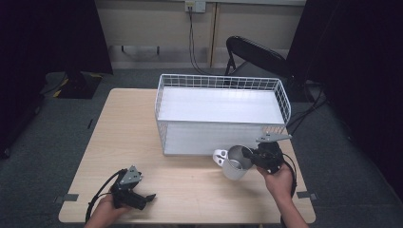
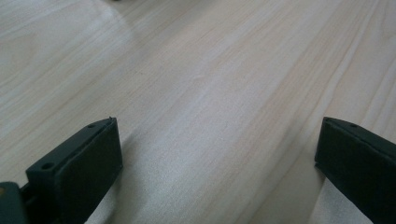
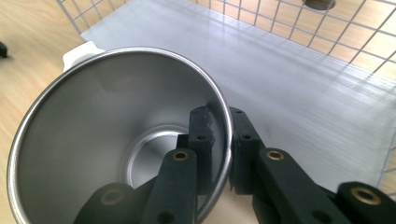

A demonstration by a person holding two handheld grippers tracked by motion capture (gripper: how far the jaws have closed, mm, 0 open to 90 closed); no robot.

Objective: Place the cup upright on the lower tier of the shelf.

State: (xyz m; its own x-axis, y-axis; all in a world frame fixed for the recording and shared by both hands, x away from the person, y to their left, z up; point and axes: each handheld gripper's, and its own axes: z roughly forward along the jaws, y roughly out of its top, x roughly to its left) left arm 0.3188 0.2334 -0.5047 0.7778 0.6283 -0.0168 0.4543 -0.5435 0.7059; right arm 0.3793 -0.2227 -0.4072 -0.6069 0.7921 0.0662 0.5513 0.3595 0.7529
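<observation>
Taking the wire basket (image 1: 221,114) as the landmark, the left gripper (image 1: 142,198) lies farthest from it, low on the table (image 1: 123,133) at the near left corner, well apart from the basket's front wall. In the left gripper view its jaws stand wide with nothing but bare wood between them, so it holds nothing. Closer to the basket, just in front of its near right corner, the right gripper (image 1: 251,156) carries the metal cup (image 1: 236,163). The cup is tipped over, its mouth turned toward the gripper and its white handle (image 1: 219,157) pointing left along the basket's front wall. In the right gripper view the jaws are pinched narrow on the cup's rim (image 3: 223,140), one inside the bowl and one outside against the wall. The cup seems to hang clear of the table, just below the basket's top edge and outside it. I judge the next move depends on this: the basket's white floor (image 1: 218,105) lies beyond and above the cup, so the right hand, plainly the nearer one, must lift over the front wire.
</observation>
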